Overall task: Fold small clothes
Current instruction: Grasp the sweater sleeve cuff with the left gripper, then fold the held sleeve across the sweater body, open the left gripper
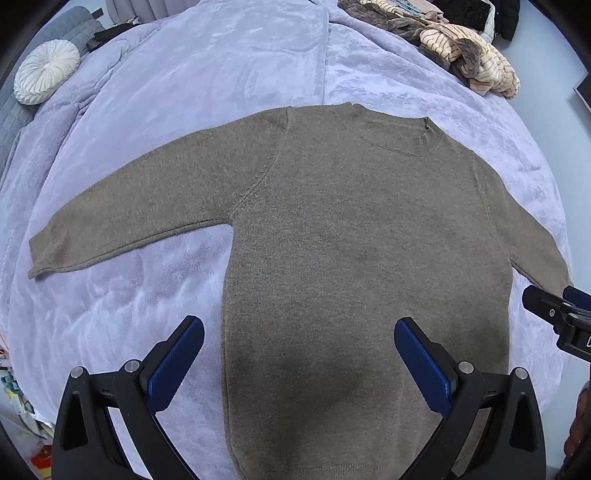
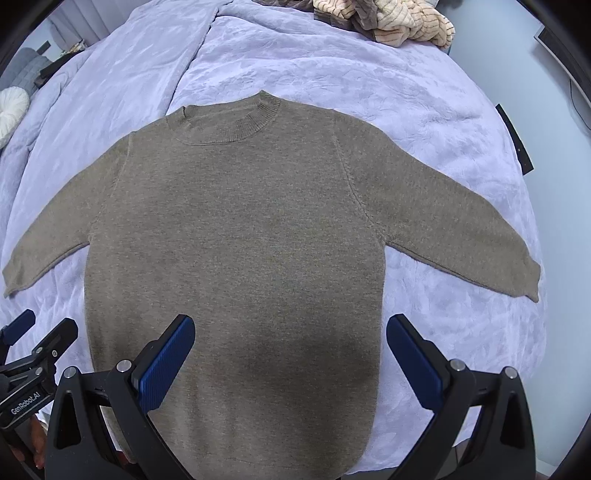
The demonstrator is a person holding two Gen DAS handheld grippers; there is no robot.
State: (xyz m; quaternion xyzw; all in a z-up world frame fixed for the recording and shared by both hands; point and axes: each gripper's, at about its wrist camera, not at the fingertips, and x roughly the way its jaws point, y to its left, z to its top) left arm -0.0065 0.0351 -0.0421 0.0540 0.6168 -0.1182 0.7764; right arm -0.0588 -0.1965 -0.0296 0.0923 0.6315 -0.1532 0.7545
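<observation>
A small brown knit sweater lies flat on the lavender blanket, collar away from me, both sleeves spread out to the sides. It also shows in the right wrist view. My left gripper is open and empty, hovering above the sweater's lower left part near the hem. My right gripper is open and empty above the lower right part. The right gripper shows at the right edge of the left wrist view. The left gripper shows at the left edge of the right wrist view.
A pile of striped cream and brown clothes lies at the far end of the bed, also in the right wrist view. A round white pillow sits at the far left. The bed's right edge drops off.
</observation>
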